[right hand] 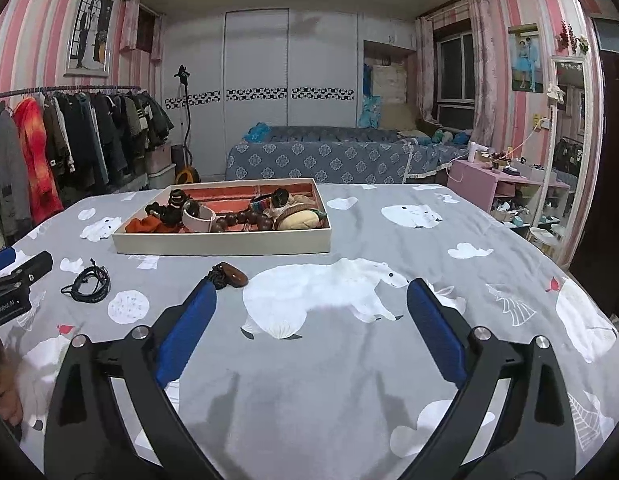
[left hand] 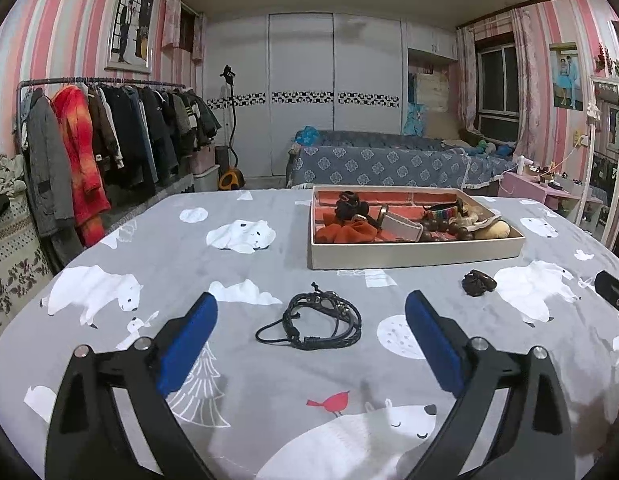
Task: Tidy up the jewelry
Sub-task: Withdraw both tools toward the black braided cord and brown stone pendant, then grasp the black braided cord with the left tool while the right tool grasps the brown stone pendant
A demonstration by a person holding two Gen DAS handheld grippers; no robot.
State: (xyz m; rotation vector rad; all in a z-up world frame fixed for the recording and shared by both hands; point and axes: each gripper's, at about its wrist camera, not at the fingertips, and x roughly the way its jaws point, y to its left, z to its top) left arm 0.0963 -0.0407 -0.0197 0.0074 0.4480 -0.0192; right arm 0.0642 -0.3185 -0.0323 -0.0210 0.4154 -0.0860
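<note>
Left wrist view showed the left gripper (left hand: 311, 320) with its blue-padded jaws spread wide and holding nothing, low over the grey polar-bear bedspread (left hand: 269, 392). Between the two fingers, but touching neither, lay a black braided cord bracelet (left hand: 315, 324), flat on the fabric in loose overlapping loops with a thin tail looping out to its left. Further off and to the right sat a dark brown pendant on a bunched dark cord (left hand: 478, 282), clear of the bracelet and just short of the tray. Beyond both stood the shallow cream tray with a red lining (left hand: 413, 258), squarely on the bedspread. It held an orange fabric scrunchie (left hand: 345, 232), a white band (left hand: 401, 227), a string of large dark wooden beads (left hand: 441, 233), a striped multicoloured band and several other pieces too jumbled to identify.

Right wrist view showed the right gripper (right hand: 311, 312) likewise fully open and empty above the bedspread. The pendant lay just past the tip of its left finger; contact could not be determined. The black bracelet lay well to the left, near the left gripper's black body.

A clothes rack (left hand: 109, 140) stood at the far left.
</note>
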